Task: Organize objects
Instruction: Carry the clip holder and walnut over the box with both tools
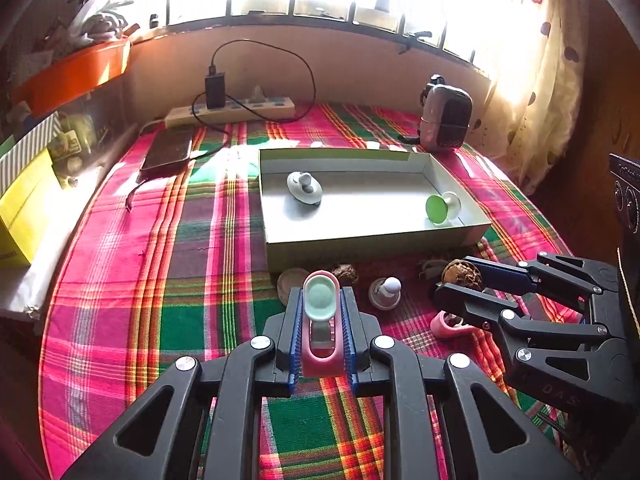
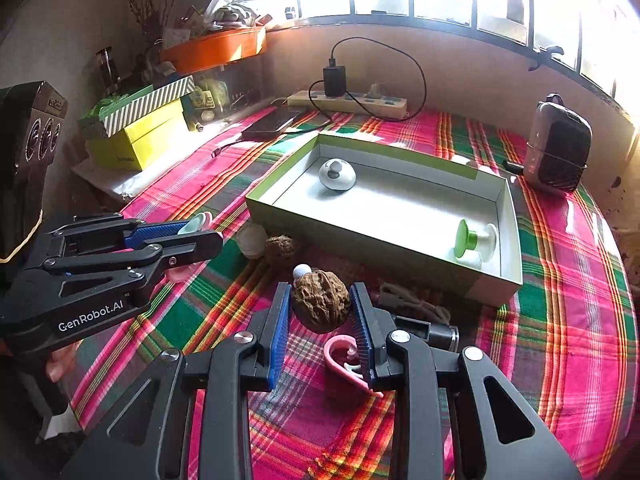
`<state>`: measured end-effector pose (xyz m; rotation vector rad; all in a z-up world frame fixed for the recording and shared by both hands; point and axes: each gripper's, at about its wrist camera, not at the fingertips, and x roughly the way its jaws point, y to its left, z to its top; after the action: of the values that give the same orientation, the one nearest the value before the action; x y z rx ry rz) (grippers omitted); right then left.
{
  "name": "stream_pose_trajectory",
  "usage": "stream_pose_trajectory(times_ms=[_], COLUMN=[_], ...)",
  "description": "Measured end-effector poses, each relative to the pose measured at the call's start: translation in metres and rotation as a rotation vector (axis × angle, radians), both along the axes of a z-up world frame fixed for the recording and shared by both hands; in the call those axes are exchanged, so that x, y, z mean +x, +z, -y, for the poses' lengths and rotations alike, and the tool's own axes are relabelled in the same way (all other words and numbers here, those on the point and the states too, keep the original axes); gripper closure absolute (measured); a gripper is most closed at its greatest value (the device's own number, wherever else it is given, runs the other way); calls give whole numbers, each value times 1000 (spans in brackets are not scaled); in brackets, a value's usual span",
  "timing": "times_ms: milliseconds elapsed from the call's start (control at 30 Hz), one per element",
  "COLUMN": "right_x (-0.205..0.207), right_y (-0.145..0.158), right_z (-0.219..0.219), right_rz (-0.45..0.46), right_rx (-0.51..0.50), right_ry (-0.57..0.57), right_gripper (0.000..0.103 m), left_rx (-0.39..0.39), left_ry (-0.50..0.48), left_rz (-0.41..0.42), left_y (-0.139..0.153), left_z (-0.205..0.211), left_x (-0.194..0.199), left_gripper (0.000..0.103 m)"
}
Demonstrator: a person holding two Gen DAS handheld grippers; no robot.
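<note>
My left gripper (image 1: pixel 321 300) is shut on a pink hook with a pale green pad (image 1: pixel 320 302), held above the plaid cloth in front of the open box (image 1: pixel 360 240). My right gripper (image 2: pixel 320 300) is shut on a brown walnut (image 2: pixel 320 300), also in front of the box (image 2: pixel 360 240); it shows at the right of the left wrist view (image 1: pixel 456 280). The box holds a white suction knob (image 1: pixel 305 187) and a green knob (image 1: pixel 440 208). On the cloth lie a second walnut (image 1: pixel 345 273), a white knob (image 1: pixel 385 292), a round cap (image 1: pixel 290 282) and a pink hook (image 2: pixel 346 358).
A phone (image 1: pixel 168 150) on a charger cable and a power strip (image 1: pixel 232 112) lie behind the box at the left. A small heater (image 1: pixel 446 118) stands at the back right. Yellow and striped boxes (image 2: pixel 140 128) sit at the left edge. A small motor (image 2: pixel 436 332) lies near my right fingers.
</note>
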<state>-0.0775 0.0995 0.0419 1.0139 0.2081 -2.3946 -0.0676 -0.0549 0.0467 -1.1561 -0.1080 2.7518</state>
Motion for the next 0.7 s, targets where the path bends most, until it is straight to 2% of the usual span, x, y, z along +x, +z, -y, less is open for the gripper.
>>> stream_pose_trajectory(times_ms=[433, 700], right_x=[-50, -91], right_y=[19, 16], right_z=[-5, 0], right_rz=[-26, -2], right_rx=[-5, 14], right_ry=[-55, -75], right_gripper=[72, 72], left_rx=[5, 8], left_ry=[-7, -14], left_rz=[-19, -12], left_y=[13, 9], left_z=[-6, -11], left_x=[-40, -66], left_gripper=[87, 87])
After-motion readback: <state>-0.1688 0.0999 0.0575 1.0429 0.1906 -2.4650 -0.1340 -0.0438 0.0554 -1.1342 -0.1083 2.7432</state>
